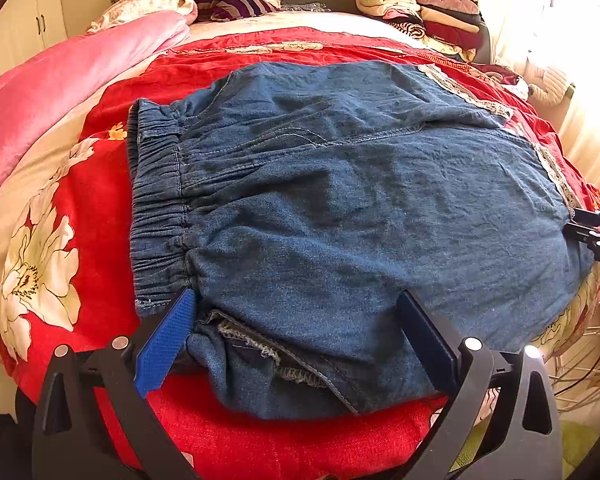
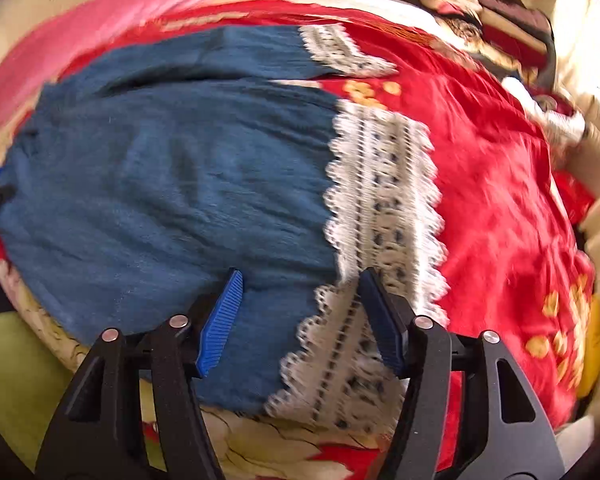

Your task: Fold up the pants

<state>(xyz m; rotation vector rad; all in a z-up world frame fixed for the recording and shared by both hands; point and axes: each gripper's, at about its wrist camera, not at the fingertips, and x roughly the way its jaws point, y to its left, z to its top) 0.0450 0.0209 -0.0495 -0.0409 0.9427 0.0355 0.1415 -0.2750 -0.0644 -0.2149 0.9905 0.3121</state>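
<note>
Blue denim pants (image 1: 340,208) with an elastic waistband (image 1: 156,200) and white lace hems (image 2: 384,184) lie flat on a red floral bedspread (image 1: 92,208). My left gripper (image 1: 296,312) is open, its fingers over the near edge of the pants beside the waistband. My right gripper (image 2: 300,280) is open over the near leg end, straddling the border of denim and lace; it also shows at the right edge of the left wrist view (image 1: 596,232). Neither holds cloth.
A pink blanket (image 1: 72,80) and pillows (image 1: 228,2) lie at the head of the bed. A stack of folded clothes (image 1: 424,12) sits at the far right corner. A wire rack (image 1: 588,360) stands beside the bed at the right.
</note>
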